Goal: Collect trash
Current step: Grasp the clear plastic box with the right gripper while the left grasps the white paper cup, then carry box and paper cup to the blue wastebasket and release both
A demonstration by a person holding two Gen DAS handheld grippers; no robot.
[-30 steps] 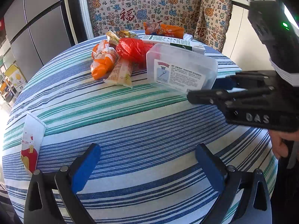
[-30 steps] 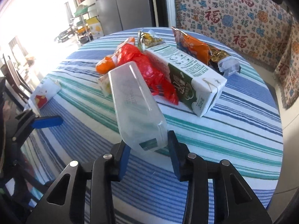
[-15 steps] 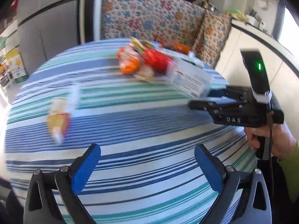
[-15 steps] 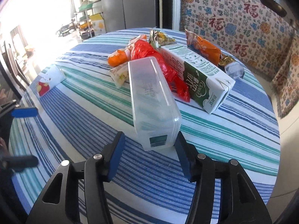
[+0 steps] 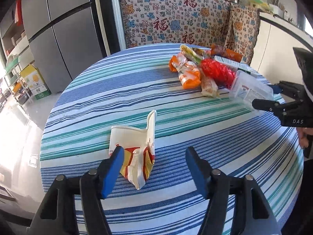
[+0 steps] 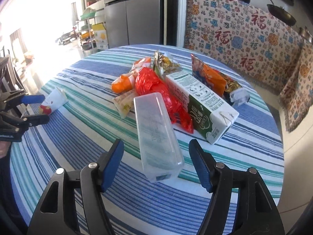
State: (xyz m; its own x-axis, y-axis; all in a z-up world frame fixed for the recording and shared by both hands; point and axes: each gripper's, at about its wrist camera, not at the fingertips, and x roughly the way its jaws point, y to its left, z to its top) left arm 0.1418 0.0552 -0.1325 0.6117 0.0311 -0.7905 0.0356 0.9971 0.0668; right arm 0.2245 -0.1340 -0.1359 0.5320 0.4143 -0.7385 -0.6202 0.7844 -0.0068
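A crumpled white, red and yellow paper carton (image 5: 137, 152) lies on the striped tablecloth (image 5: 156, 101) just ahead of my open left gripper (image 5: 154, 164), between its blue pads. It also shows in the right wrist view (image 6: 52, 101). A clear plastic box (image 6: 156, 135) lies on the cloth between the spread fingers of my open right gripper (image 6: 156, 162), and the pads stand clear of it. It also shows in the left wrist view (image 5: 248, 92). Behind it is a trash pile: red plastic bag (image 6: 156, 88), milk carton (image 6: 199, 105), orange wrappers (image 5: 187, 72).
The round table's edge falls away on the left side (image 5: 45, 129). A patterned cloth-covered bench (image 5: 176, 19) stands behind the table. A grey refrigerator (image 5: 64, 29) stands at the back left. A cardboard box (image 5: 35, 82) sits on the floor.
My right gripper has opened and let go of the clear box, which now rests on the cloth. My left gripper has swung left, bringing the paper carton between its narrowed fingers.
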